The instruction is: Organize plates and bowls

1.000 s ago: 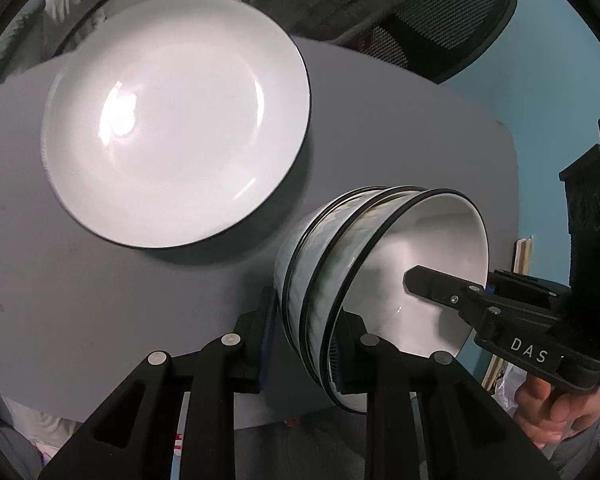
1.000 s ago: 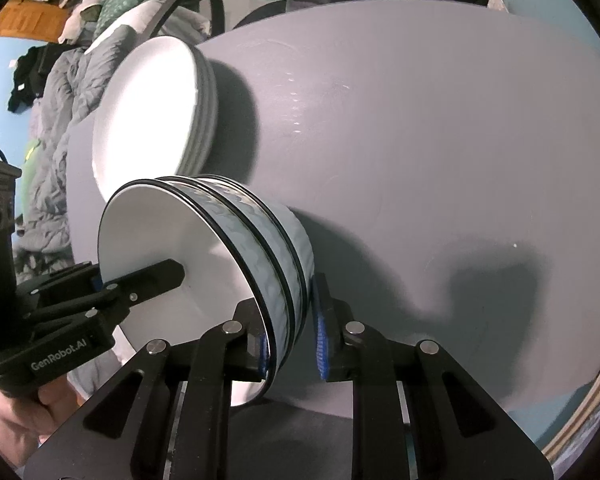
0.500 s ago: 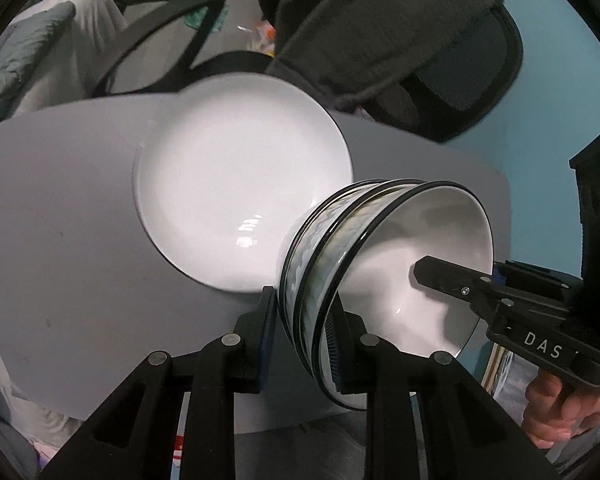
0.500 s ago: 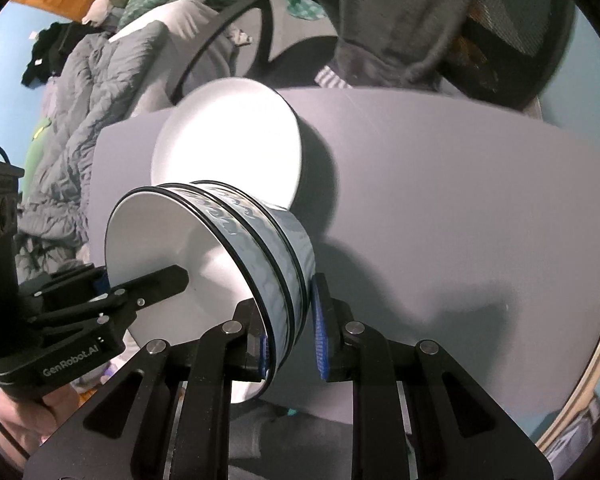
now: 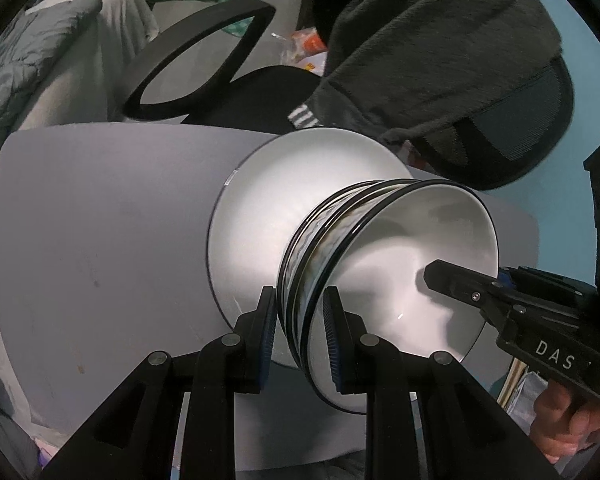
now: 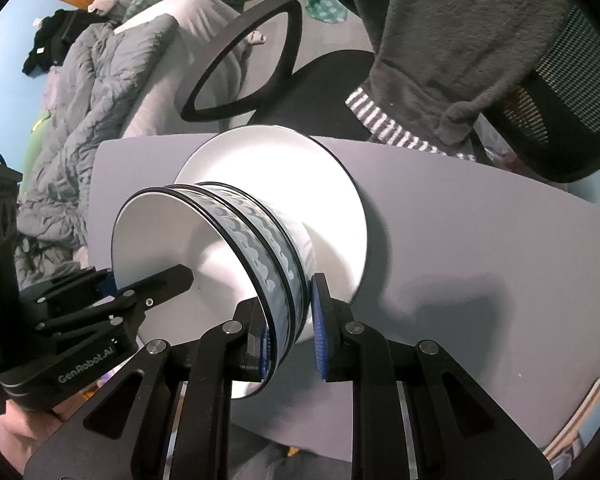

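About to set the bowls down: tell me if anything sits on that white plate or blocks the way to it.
Nothing visible does. The bowl stack, clamped at opposite rims by the left gripper and right gripper, hangs in front of the white plate, whose visible surface is bare.

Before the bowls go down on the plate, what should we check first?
1. Left gripper clamps the rim of the stack of three white bowls with black rims: ok.
2. Right gripper clamps the opposite rim: ok.
3. Bowls nested evenly in the stack: ok.
4. White round plate with a thin black edge lies flat on the grey table: ok.
5. Stack centred over the plate: cannot tell.
6. Visible plate surface bare: ok; the part behind the bowls, cannot tell.
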